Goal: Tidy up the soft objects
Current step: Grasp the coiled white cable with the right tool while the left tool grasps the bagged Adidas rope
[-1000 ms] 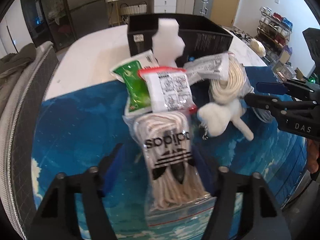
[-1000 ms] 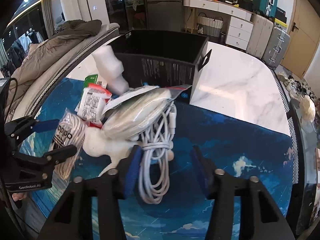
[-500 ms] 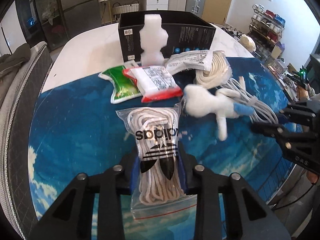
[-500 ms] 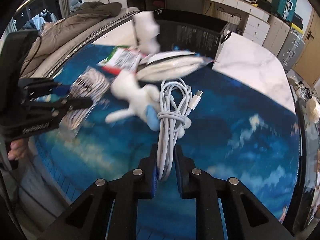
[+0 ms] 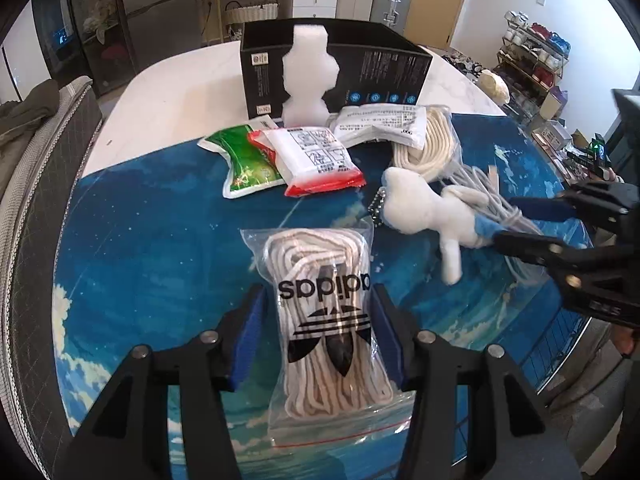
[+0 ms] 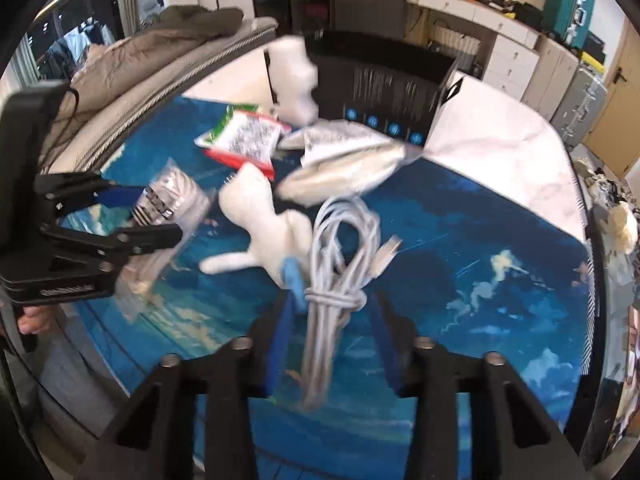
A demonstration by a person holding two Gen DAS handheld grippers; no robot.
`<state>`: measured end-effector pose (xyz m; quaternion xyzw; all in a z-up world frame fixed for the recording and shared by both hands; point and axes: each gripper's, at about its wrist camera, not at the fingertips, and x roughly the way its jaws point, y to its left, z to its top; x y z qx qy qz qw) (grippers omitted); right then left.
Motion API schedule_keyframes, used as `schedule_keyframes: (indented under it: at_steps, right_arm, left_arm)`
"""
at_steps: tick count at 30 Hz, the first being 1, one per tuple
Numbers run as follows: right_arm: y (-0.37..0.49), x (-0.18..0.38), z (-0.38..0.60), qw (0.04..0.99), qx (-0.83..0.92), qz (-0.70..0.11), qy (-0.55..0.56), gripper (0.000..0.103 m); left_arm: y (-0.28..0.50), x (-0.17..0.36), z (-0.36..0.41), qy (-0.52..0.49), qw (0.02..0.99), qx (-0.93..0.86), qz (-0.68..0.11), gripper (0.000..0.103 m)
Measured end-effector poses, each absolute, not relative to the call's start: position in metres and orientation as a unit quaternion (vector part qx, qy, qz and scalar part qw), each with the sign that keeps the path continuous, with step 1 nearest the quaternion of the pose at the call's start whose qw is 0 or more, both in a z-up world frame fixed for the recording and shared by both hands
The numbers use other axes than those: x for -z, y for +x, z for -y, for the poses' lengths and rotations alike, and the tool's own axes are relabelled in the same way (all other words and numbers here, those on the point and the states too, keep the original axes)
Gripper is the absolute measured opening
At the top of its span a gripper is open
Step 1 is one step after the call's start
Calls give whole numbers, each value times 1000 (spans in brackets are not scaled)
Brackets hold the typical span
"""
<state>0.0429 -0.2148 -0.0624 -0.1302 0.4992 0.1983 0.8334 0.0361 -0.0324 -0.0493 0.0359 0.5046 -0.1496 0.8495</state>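
Left wrist view: the left claw (image 5: pixel 318 336) is spread around the lace bag (image 5: pixel 326 332), its blue pads standing just off the plastic on both sides; the jaws have just been opening, so the bag lies loose on the blue mat (image 5: pixel 152 240) rather than pinched. Beyond it sit the plush (image 5: pixel 424 208), two snack packs (image 5: pixel 288 158), a foam block (image 5: pixel 310 76) and the black box (image 5: pixel 372 68), the likely bin. The right claw (image 5: pixel 516 222) reaches in from the side beside the plush.

Right wrist view: the right claw (image 6: pixel 332 332) has just been opening too, and straddles the cable bundle (image 6: pixel 336 280) without squeezing it; the near pad looks to touch the plush (image 6: pixel 276 236). The picture is blurred.

Risks, as I judge them: slick plastic may slip when the left claw closes on it; the right could catch the plush along with the cable, or snag a loose loop and drag its neighbours across the counter (image 6: pixel 500 132).
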Motion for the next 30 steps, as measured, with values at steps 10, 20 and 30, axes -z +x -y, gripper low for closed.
schedule_keyframes:
  at_steps: [10, 20, 30]
  right_arm:
    - [23, 59, 223, 845, -214, -468, -147, 25]
    - [0, 34, 225, 852, -223, -450, -148, 25]
    - [5, 51, 236, 831, -216, -501, -113, 27]
  left_arm:
    - [30, 42, 37, 47, 857, 154, -489, 31]
    - [24, 12, 34, 36, 874, 159, -457, 31]
    - [20, 30, 36, 36, 863, 160, -478, 31]
